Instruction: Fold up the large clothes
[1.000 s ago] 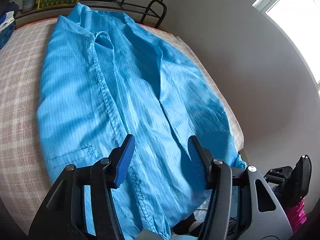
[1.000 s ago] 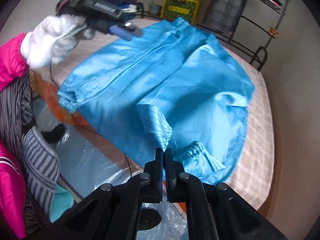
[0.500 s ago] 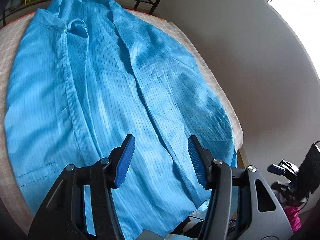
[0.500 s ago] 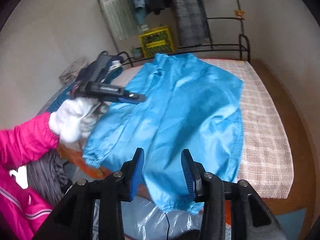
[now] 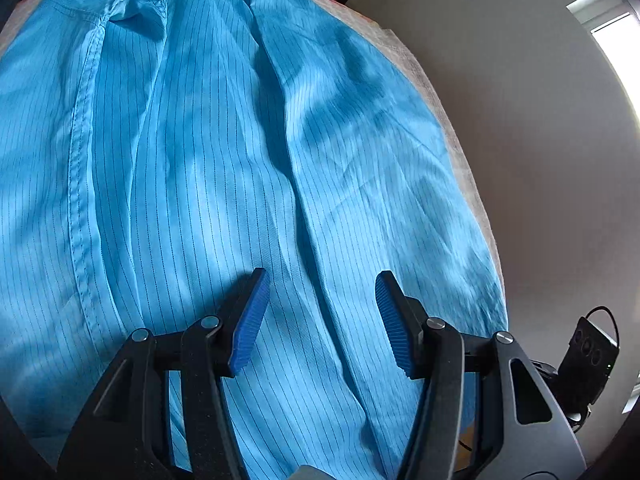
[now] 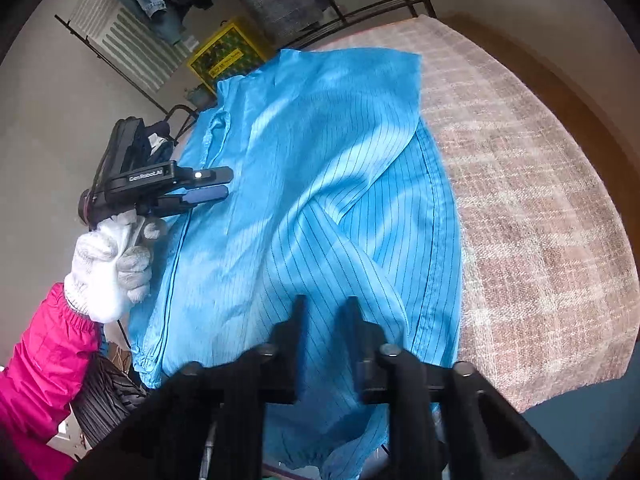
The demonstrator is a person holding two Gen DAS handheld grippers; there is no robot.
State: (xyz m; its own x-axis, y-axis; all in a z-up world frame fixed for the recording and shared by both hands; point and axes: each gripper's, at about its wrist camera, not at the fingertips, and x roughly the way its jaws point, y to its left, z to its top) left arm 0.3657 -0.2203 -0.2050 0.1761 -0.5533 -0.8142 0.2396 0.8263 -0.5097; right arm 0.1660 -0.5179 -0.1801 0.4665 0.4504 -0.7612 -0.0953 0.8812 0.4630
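One blue striped coat [image 5: 200, 160] lies spread front-up on the checked cover [image 6: 520, 200], and I'd call this the sleeve-folding step, with one sleeve lying diagonally across the body. The left gripper [image 5: 320, 280] hovers over the cloth, its fingers half apart and empty, while the right gripper [image 6: 322, 300] is closing (a narrow gap, blurred, blue cloth showing through but not pinched). Next it needs a firm pinch on a sleeve or hem; the count is one coat, two grippers, one white-gloved hand [image 6: 108, 272].
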